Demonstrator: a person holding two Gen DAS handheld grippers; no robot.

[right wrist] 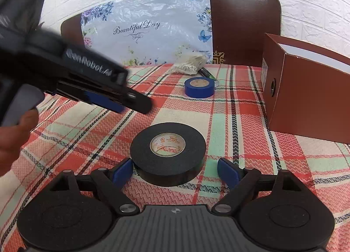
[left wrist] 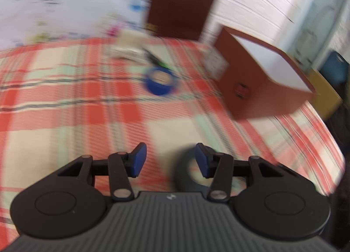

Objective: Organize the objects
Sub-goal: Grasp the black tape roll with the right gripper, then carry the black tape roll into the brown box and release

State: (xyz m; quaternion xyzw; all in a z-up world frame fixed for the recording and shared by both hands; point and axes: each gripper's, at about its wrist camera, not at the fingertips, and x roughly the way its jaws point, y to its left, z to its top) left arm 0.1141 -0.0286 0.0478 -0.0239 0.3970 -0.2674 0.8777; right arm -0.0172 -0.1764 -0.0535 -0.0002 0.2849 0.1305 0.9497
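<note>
**Inspector:** Right gripper (right wrist: pixel 175 170)?

**Assistant:** Its fingers (right wrist: pixel 123 170) stand wide apart on either side of the black tape roll (right wrist: pixel 168 152), which lies flat on the checked table (right wrist: pixel 240 107); the pads do not press on it.

**Inspector:** Left gripper (left wrist: pixel 168 160)?

**Assistant:** Partly open and empty. That view is blurred.

**Inspector:** Other items?

**Assistant:** The blue tape roll (right wrist: pixel 199 87) lies further back, a white bundle (right wrist: pixel 190 64) and a dark pen (right wrist: pixel 207 73) behind it. An open brown box (right wrist: pixel 306 98) stands to the right.
</note>
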